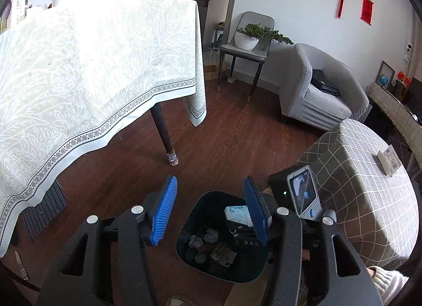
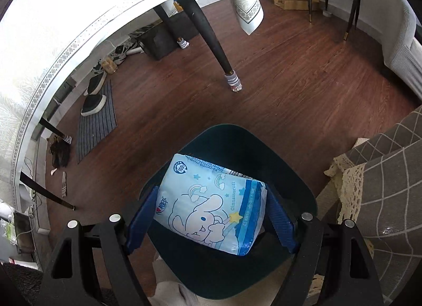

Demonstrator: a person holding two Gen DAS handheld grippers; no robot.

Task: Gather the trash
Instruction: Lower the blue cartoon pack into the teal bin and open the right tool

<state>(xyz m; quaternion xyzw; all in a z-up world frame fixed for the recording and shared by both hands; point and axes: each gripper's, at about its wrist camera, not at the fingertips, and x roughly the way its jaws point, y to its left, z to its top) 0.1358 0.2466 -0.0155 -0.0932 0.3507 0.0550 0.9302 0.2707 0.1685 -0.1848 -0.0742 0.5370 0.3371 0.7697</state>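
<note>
A dark bin (image 1: 250,266) stands on the wood floor, holding crumpled paper scraps (image 1: 211,245). My left gripper (image 1: 209,192) is open and empty, above the bin's near side. My right gripper (image 2: 211,213) is shut on a light blue tissue pack (image 2: 211,205) printed with a cartoon rabbit, and holds it over the bin's (image 2: 290,163) mouth. The pack also shows in the left wrist view (image 1: 237,215), partly behind my finger. The right gripper's body and camera (image 1: 300,195) sit at the bin's right.
A dining table with a white patterned cloth (image 1: 92,68) fills the left; its dark leg (image 2: 211,39) stands near the bin. A grey checked ottoman (image 1: 364,187) is at the right. An armchair (image 1: 316,89) and a chair with a plant (image 1: 250,37) are farther back. Shoes and a mat (image 2: 96,118) lie under the table.
</note>
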